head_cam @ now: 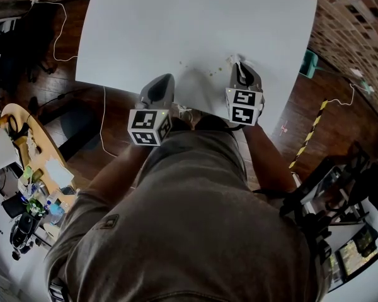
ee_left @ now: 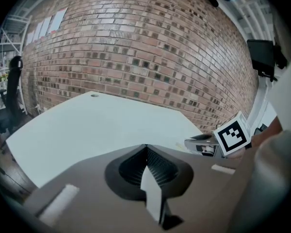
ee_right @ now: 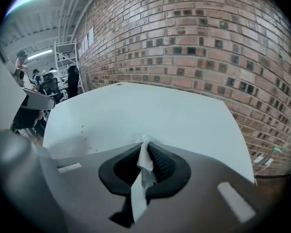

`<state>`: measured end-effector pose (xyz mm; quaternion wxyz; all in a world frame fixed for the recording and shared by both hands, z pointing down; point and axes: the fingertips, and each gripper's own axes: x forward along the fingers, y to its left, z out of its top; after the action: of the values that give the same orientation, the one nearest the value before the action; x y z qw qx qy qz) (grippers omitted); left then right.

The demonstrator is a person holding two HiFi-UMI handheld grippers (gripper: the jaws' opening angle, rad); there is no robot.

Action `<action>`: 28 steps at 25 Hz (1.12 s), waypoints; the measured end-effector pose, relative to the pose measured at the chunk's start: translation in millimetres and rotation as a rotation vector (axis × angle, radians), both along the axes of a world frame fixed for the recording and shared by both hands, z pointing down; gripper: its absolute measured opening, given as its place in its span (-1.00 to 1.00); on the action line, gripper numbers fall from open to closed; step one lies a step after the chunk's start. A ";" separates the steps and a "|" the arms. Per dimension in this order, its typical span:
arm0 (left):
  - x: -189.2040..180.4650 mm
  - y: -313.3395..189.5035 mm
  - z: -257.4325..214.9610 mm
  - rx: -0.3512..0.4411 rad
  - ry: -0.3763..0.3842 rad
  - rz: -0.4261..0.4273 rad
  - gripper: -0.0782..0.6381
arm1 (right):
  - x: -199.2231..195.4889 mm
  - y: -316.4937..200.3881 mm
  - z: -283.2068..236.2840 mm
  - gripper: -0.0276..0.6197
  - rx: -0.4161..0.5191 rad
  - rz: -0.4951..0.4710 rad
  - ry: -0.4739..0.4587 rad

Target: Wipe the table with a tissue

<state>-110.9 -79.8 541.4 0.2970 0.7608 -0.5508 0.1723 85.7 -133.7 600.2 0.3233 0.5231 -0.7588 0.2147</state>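
1. Pinched in the shut jaws of the right gripper [ee_right: 144,143], low centre of the right gripper view: a white tissue [ee_right: 145,160], crumpled, with a small tuft poking past the jaw tips.
2. In the head view, seen as a white scrap [head_cam: 234,60] at the tip of the right gripper [head_cam: 241,67], right of centre and low against the table [head_cam: 195,24]; contact with the top not clear.
3. Just left of that tip: a sprinkle of small yellowish crumbs [head_cam: 209,73] on the white top; in the right gripper view, at left of the table [ee_right: 155,110], as specks [ee_right: 82,127].
4. Left gripper [head_cam: 169,78] at centre-left of the head view, tip at the near table edge, apart from the right one.
5. In the left gripper view, jaws of the left gripper [ee_left: 146,148] pressed together with nothing between them, and the table [ee_left: 97,125] spread beyond.
6. At right of that same view: the right gripper's marker cube [ee_left: 232,135].
7. A marker cube on each gripper in the head view too, left [head_cam: 148,126] and right [head_cam: 243,106].
8. Beyond the table in both gripper views: brick wall [ee_left: 136,42] [ee_right: 184,42].
9. Around the table in the head view: dark wooden floor [head_cam: 82,106], a white cable [head_cam: 103,115] at left, yellow-black tape [head_cam: 312,131] at right.
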 end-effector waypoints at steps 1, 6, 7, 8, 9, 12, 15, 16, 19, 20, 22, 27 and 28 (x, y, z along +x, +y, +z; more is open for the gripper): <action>-0.8 -0.5 -0.7 0.003 0.001 -0.003 -0.78 | -2.3 0.8 0.2 -0.81 -0.001 -0.005 0.000; -7.0 1.6 -3.6 0.008 0.008 -0.014 -0.78 | -17.1 7.2 0.8 -0.81 -0.008 -0.034 0.000; -8.1 2.0 -4.5 0.010 0.009 -0.017 -0.78 | -19.6 8.7 0.8 -0.81 -0.009 -0.038 0.000; -9.3 2.6 -5.1 0.010 0.010 -0.020 -0.78 | -21.5 9.9 1.1 -0.81 -0.009 -0.043 0.001; -10.6 3.3 -5.3 0.009 0.010 -0.022 -0.78 | -23.1 11.0 1.4 -0.81 -0.009 -0.046 0.003; -14.4 5.6 -5.4 0.011 0.008 -0.024 -0.78 | -27.3 13.4 2.5 -0.81 -0.010 -0.053 0.007; -16.5 7.8 -7.3 0.025 0.000 -0.020 -0.78 | -30.5 17.4 3.6 -0.81 -0.014 -0.063 0.011; -16.9 9.1 -7.0 0.024 0.004 -0.023 -0.78 | -31.4 19.1 3.7 -0.81 -0.016 -0.067 0.012; -17.3 10.8 -8.9 0.024 0.012 -0.026 -0.78 | -34.8 23.6 4.2 -0.81 -0.022 -0.076 0.013; -17.6 11.0 -9.9 0.026 0.011 -0.025 -0.78 | -36.1 25.0 4.3 -0.81 -0.023 -0.078 0.013; -18.6 12.1 -11.1 0.030 0.011 -0.024 -0.78 | -38.6 27.7 4.4 -0.81 -0.025 -0.083 0.012; -18.8 16.5 -12.5 0.035 0.012 -0.025 -0.78 | -41.8 34.4 5.2 -0.81 -0.031 -0.099 0.009; -18.7 16.7 -12.9 0.036 0.011 -0.026 -0.78 | -41.9 35.1 5.9 -0.81 -0.032 -0.102 0.009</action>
<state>-129.6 -63.0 528.5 0.2883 0.7598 -0.5619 0.1542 43.8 -98.7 606.2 0.3454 0.4796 -0.7795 0.2076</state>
